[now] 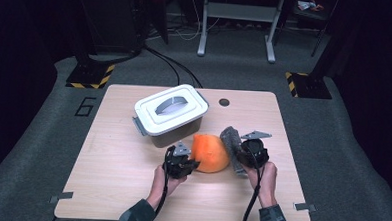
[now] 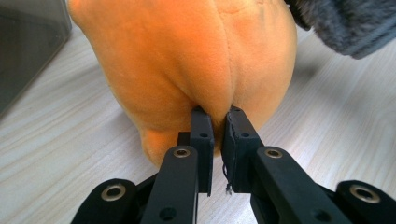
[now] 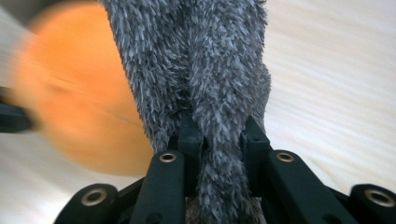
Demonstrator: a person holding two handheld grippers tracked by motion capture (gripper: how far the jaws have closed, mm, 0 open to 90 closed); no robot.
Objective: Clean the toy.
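Now the left gripper (image 2: pixel 215 114) pinches the orange plush (image 2: pixel 187 60) between its jaws, while the right gripper's (image 3: pixel 219 128) clamp the grey fur (image 3: pixel 205 65).

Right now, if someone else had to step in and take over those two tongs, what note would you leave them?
Left tongs: shut, pinching a fold of the orange plush, which sits on the table.
Right tongs: shut on the grey fuzzy cloth, held right beside the plush.
White lidded box: behind them, lid on, untouched.
Done: both soft things gripped.
Left: probably opening the box and putting them away; where they should go I can't tell.
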